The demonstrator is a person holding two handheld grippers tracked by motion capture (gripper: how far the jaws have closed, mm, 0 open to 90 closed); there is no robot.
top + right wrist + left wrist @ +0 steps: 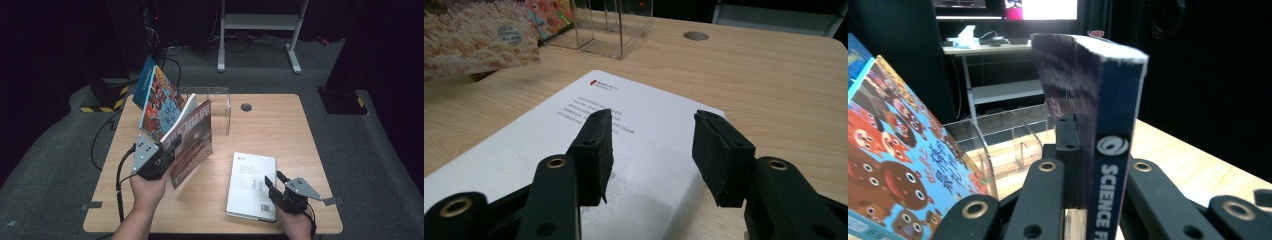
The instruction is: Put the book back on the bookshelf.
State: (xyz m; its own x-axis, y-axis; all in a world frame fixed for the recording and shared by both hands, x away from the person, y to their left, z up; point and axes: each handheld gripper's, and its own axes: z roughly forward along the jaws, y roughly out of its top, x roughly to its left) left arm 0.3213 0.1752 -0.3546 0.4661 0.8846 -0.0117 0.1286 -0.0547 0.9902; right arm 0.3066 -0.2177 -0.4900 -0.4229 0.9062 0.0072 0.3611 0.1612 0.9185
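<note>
Wooden table (280, 125): left gripper (167, 150) clamps a dark science-fiction paperback (192, 142) upright near the clear acrylic rack (217, 107), probably for slotting in, while the right gripper (275, 182), half-open and empty, hovers over the white flat-lying book (250, 182).

The room is dark, its walls lost in black. A light wooden table (280, 125) with rounded corners and a small round cable hole (246, 107) near its far edge stands on grey carpet (370, 150). Beyond it is the white metal frame of another desk (260, 22), with cables (240, 42) lying loose on the floor under it. Left of the table sits a block with yellow and black warning stripes (102, 97), and a dark block with a yellow mark (345, 100) sits to the right. From the left gripper view, a lit screen (1040, 9) glows above a pale desk (985, 49) at the back.
</note>
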